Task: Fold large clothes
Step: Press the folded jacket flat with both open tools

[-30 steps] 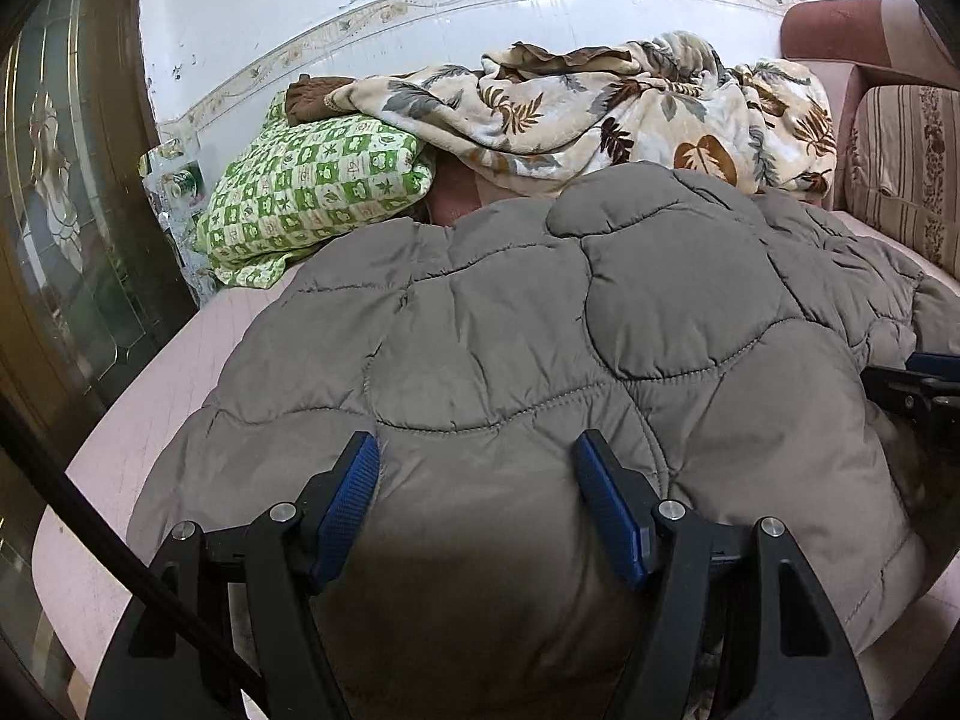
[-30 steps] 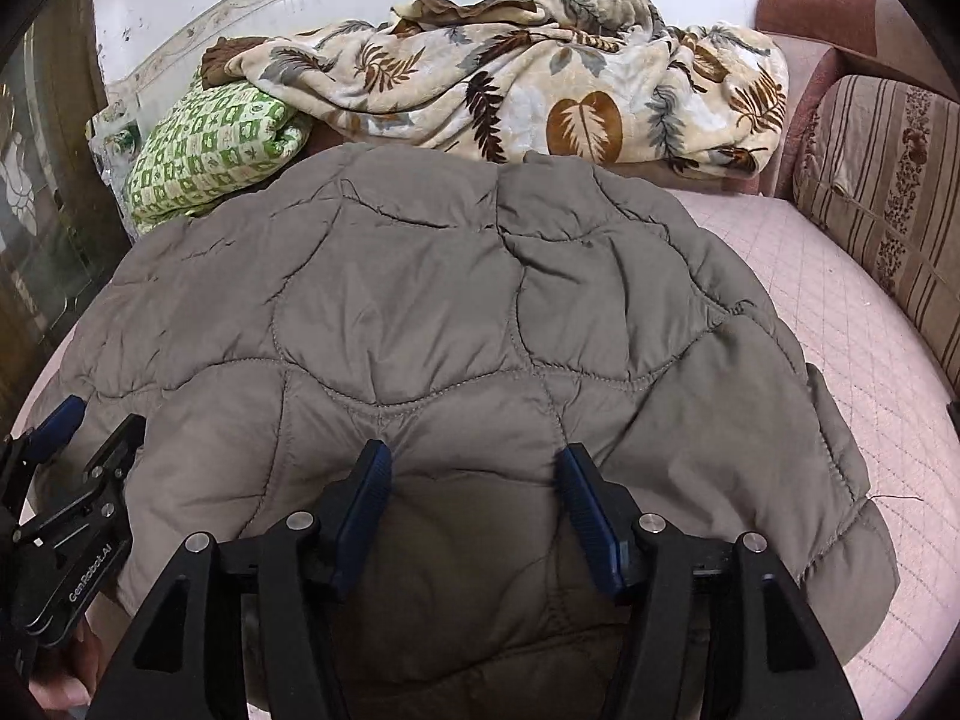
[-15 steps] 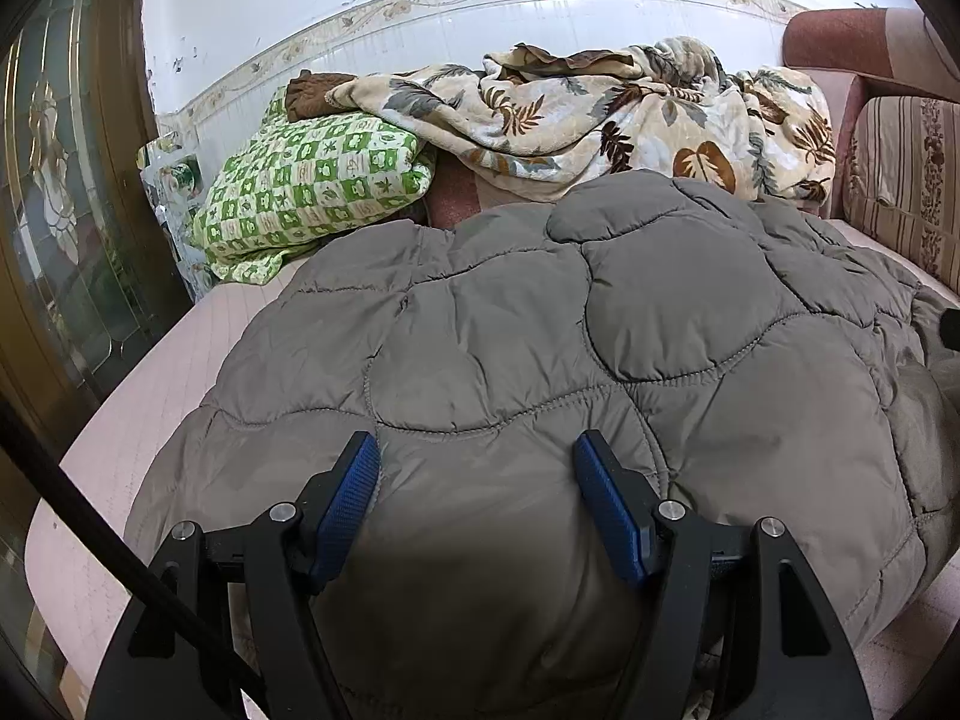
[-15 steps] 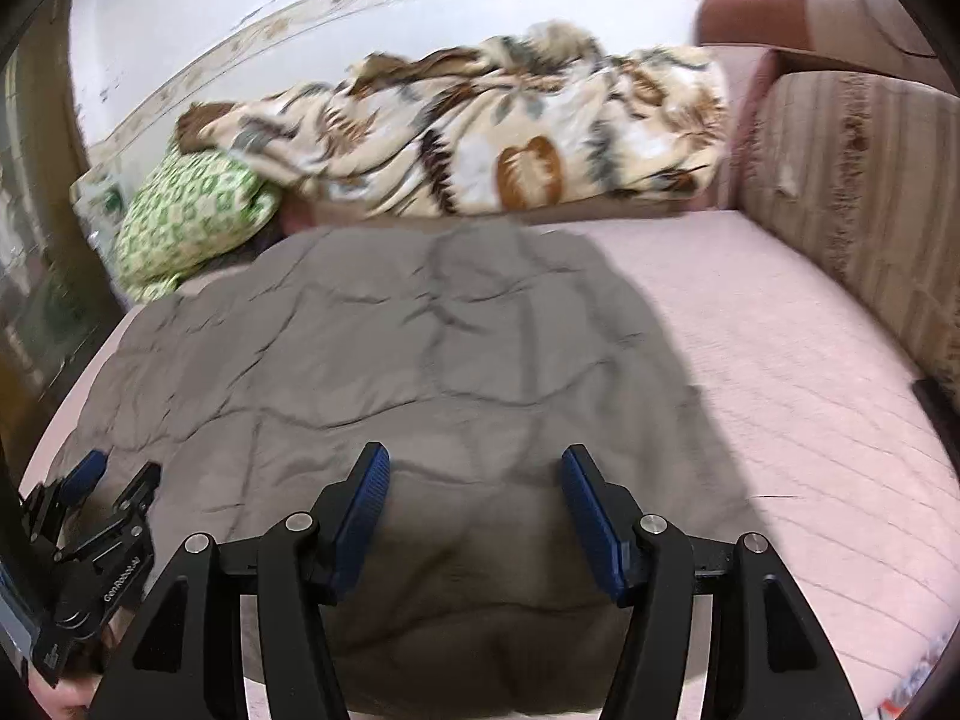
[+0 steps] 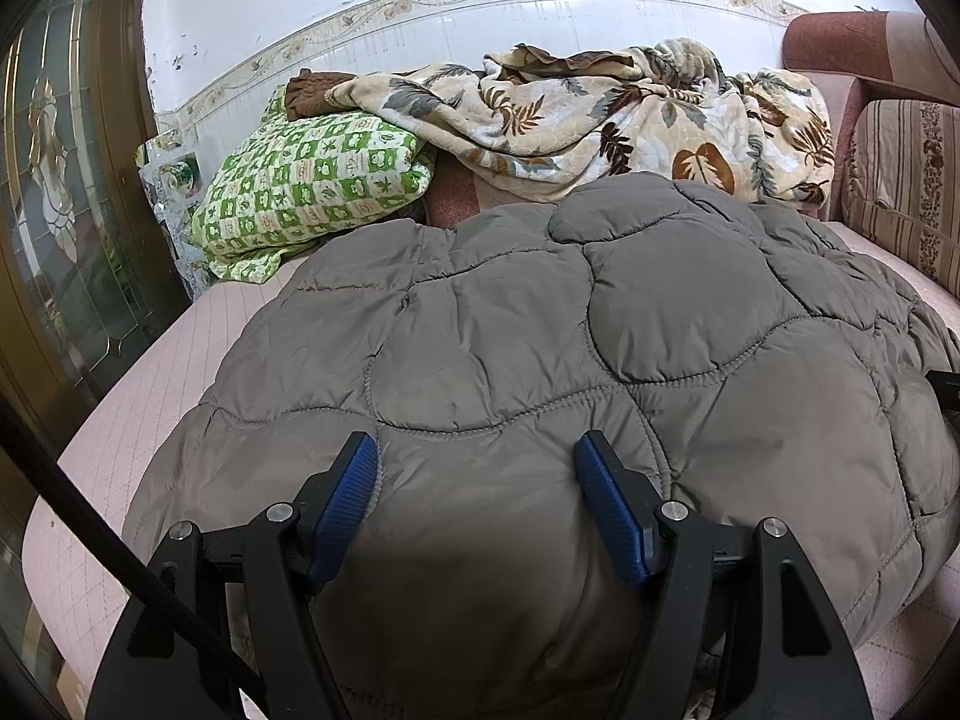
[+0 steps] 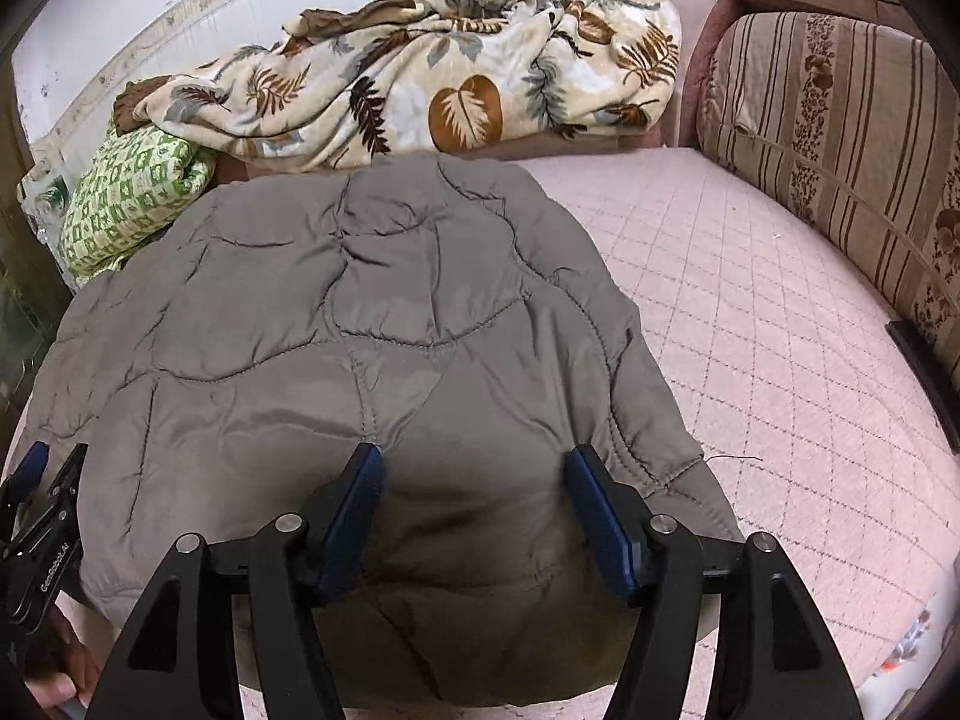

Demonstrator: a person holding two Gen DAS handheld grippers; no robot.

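The grey quilted coat [image 5: 540,360] is lying spread on the pink bed [image 6: 750,300], probably flattened for a further fold. The left gripper [image 5: 477,480] is hovering over its near edge, jaws wide and gripping nothing. The right gripper [image 6: 474,486] is opening its jaws wider above the coat's hem, pressing nothing; no containers are showing.

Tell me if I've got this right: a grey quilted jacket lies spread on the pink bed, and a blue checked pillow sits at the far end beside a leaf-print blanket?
Nearly. The pillow is green and white checked, not blue, as the left wrist view shows clearly. The rest holds: the grey quilted jacket lies spread on the pink bed, and the pillow sits at the far end beside the leaf-print blanket.
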